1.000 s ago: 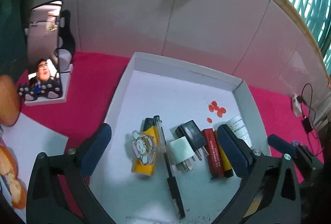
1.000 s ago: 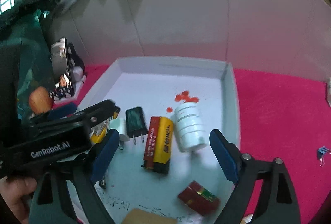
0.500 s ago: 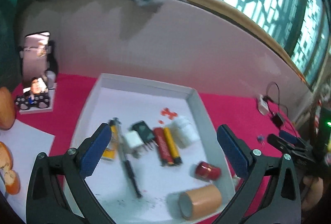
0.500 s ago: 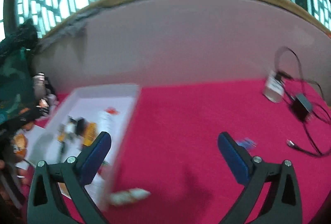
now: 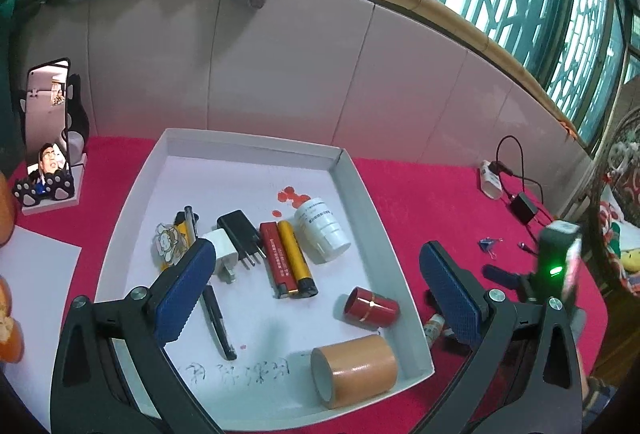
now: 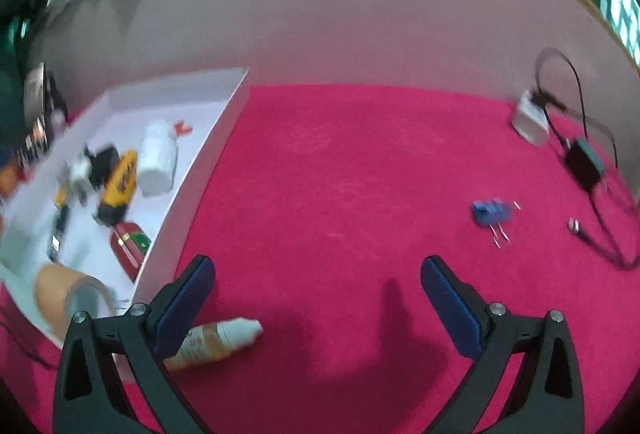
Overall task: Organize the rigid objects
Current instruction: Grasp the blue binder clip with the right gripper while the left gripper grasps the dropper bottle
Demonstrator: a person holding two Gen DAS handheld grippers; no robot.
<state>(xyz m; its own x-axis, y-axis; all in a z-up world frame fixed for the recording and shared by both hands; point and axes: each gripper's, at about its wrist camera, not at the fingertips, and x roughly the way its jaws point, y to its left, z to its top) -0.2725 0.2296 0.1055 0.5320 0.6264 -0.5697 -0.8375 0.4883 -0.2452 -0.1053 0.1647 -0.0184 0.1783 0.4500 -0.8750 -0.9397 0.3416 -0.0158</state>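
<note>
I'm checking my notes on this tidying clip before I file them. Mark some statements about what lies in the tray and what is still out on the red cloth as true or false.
1. The tape roll lies inside the white tray. True.
2. The blue binder clip is in the tray. False: it lies on the red cloth.
3. The right claw grips the small bottle. False: it is open and empty, and the bottle lies on the cloth.
4. The red and yellow lighters lie side by side. True.
5. The left claw is open. True.
</note>
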